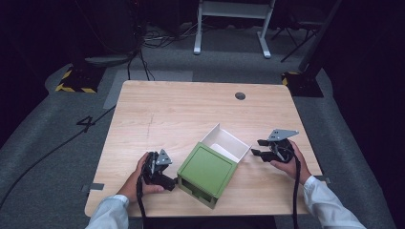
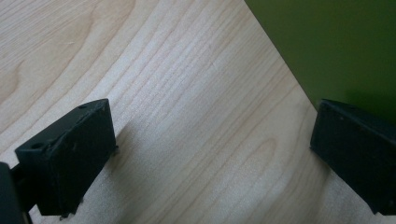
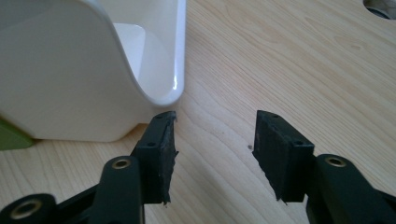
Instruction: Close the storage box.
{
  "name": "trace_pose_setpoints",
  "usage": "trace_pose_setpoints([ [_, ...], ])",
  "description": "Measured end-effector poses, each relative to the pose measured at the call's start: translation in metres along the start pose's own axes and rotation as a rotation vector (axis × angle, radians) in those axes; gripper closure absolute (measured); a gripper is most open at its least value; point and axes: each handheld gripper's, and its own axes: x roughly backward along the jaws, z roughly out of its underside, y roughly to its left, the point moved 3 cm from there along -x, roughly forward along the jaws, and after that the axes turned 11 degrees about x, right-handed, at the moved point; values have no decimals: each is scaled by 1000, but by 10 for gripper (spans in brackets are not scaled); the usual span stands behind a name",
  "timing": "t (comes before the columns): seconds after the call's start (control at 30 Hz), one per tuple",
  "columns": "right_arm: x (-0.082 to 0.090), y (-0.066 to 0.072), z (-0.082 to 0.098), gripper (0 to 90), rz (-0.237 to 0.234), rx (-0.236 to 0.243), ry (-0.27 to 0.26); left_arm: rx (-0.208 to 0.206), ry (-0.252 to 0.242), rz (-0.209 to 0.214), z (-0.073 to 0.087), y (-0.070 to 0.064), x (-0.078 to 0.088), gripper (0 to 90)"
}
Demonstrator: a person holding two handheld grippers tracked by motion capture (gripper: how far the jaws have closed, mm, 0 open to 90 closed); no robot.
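Resting at left: left gripper (image 1: pixel 168 177) on the table (image 1: pixel 157 109), jaws spread wide, holding nothing, just beside the green box (image 1: pixel 206 172).
Middle: white drawer (image 1: pixel 228 142) pulled partly out of the box's far end; something pale inside, perhaps a liner, hard to tell.
Right: right gripper (image 1: pixel 258 148) beside the drawer's corner, jaws parted, empty.
Risk: pushing the drawer with the box unbraced could slide the whole box across the table.
Count: one box, one drawer, two grippers.
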Motion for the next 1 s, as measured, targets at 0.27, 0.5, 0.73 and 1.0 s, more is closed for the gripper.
trace_pose_setpoints([
  [0.27,-5,7,-5,571,-39,48,-22,7,-4,-4,6,-1,5,3],
  [0.5,-8,9,-7,578,-48,61,-34,2,-4,-6,15,-12,10,4],
  [0.73,-10,14,-14,585,-74,100,-47,-9,30,3,23,-21,18,4],
  [1.0,-1,8,-14,578,-57,77,-75,-45,27,36,25,-40,15,1],
])
